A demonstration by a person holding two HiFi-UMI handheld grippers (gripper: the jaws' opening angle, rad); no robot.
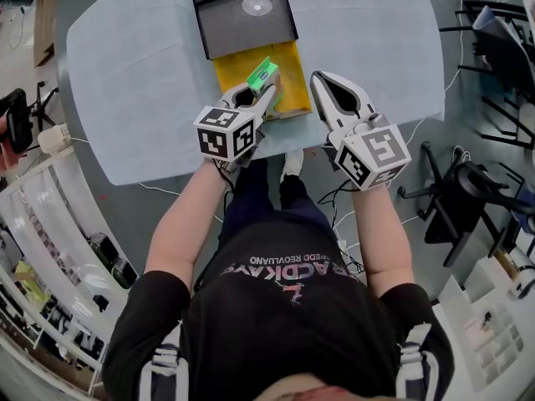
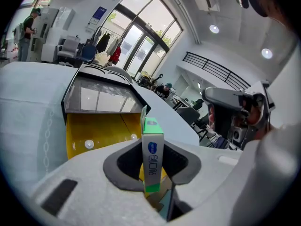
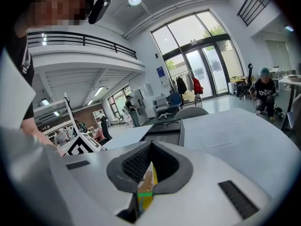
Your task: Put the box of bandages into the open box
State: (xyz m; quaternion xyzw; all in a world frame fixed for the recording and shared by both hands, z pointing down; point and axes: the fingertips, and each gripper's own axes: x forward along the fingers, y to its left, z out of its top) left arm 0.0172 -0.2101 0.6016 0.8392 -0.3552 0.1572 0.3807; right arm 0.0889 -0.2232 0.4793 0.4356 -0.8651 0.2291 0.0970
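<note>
Table (image 1: pixel 134 73): pale blue-grey, with the open box at its middle, far from the person.
Open box (image 1: pixel 230 72): the inside is yellow. It lies between the two grippers, with its mouth upward.
Lid (image 1: pixel 242 11): black, thrown back on the far side of the yellow part, with a round silver mark on it.
Box of bandages (image 1: pixel 262 73): small and narrow, white with green ends and a blue mark on its side. It is over the near right part of the yellow inside. I cannot tell if it touches the bottom.
Left gripper (image 1: pixel 266 90): its two jaws are closed on the narrow sides of the box of bandages, and the box stands upright between them in the left gripper view.
Right gripper (image 1: pixel 318 78): just beside the right wall of the open box, above the table. Its jaw tips meet and it carries nothing. Through the hollow behind the tips a bit of yellow and green shows, and I cannot tell what it is.
</note>
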